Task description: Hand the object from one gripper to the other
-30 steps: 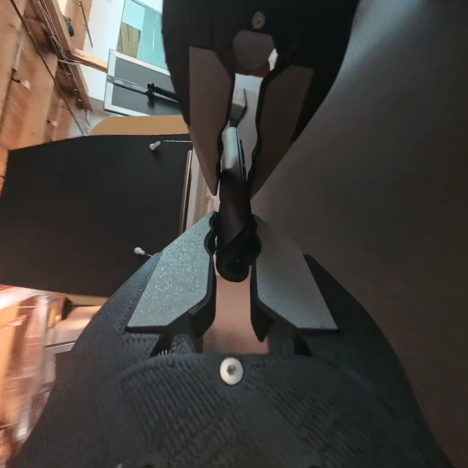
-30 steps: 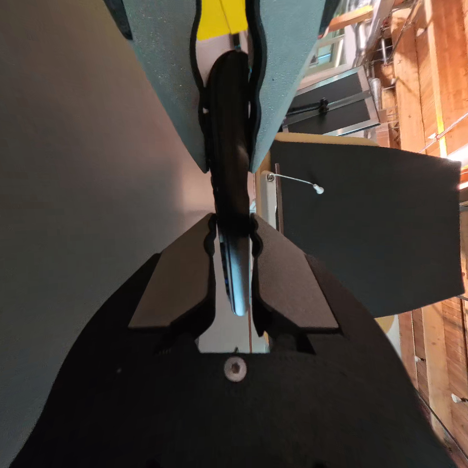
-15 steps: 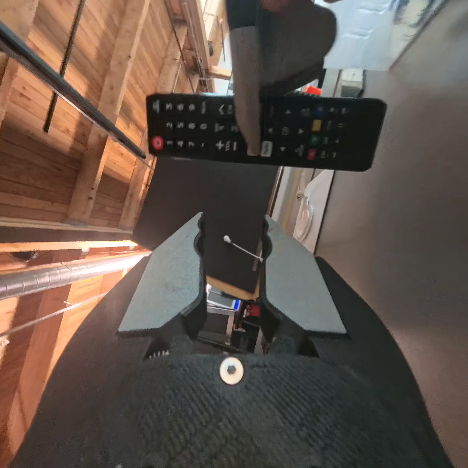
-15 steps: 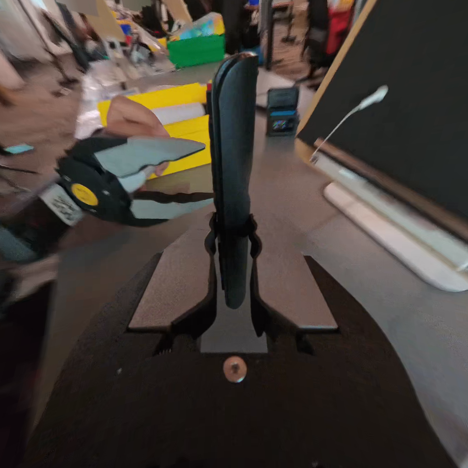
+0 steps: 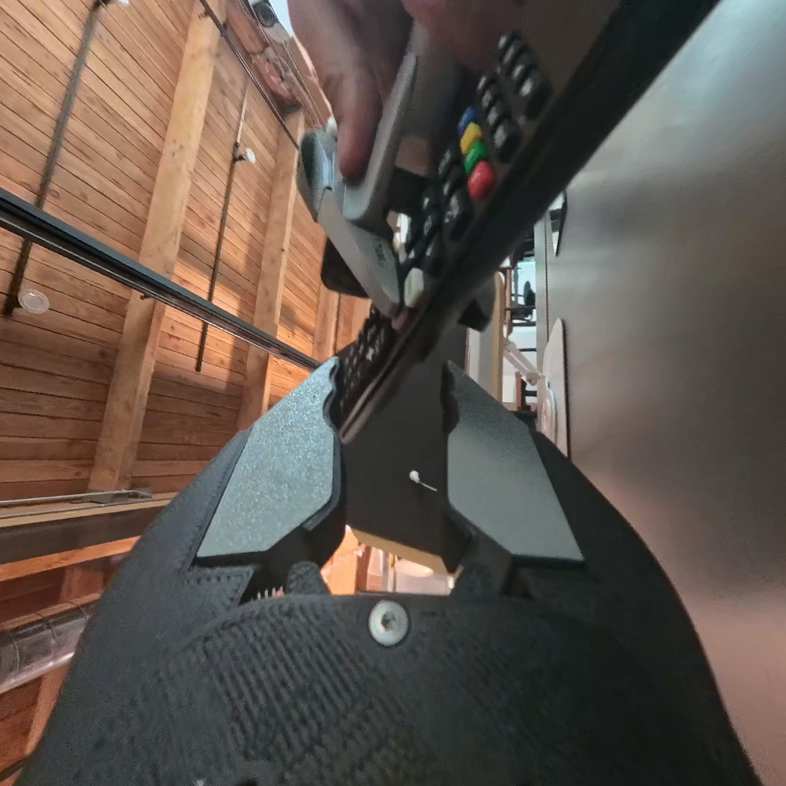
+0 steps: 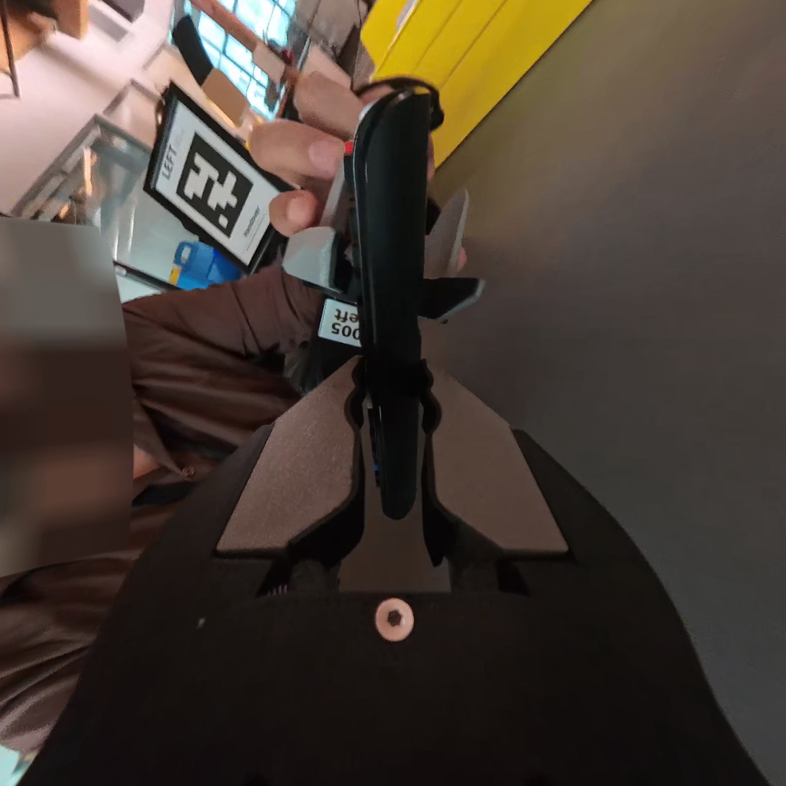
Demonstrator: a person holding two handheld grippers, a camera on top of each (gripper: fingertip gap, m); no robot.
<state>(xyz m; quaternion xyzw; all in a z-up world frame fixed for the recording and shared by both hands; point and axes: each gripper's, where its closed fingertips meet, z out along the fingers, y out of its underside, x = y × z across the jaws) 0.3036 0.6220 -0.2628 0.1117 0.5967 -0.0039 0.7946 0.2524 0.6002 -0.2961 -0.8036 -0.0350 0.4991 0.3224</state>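
A black remote [image 5: 472,149] with coloured buttons runs diagonally from the upper right to my left gripper [image 5: 391,383]. The left gripper is open; the remote's lower end lies between its fingers, against the left finger [image 5: 297,425]. The right gripper's grey fingers [image 5: 365,229] clamp the remote at mid-length. In the right wrist view my right gripper [image 6: 391,383] is shut on the remote [image 6: 391,255], seen edge-on. The left gripper's grey fingers [image 6: 310,255] stand apart on either side of the remote's far half, with a hand [image 6: 297,157] holding that gripper.
A grey table [image 5: 659,297] fills the right side, also in the right wrist view [image 6: 638,340]. A black board [image 5: 395,489] with a white pin stands ahead. A wooden wall [image 5: 127,212] is on the left. A yellow bin [image 6: 468,42] and a brown sleeve [image 6: 212,340] show.
One second ago both grippers were shut on the remote. The left gripper opened and drew away, then came back so that the remote's end lies between its open fingers. The right kept hold.
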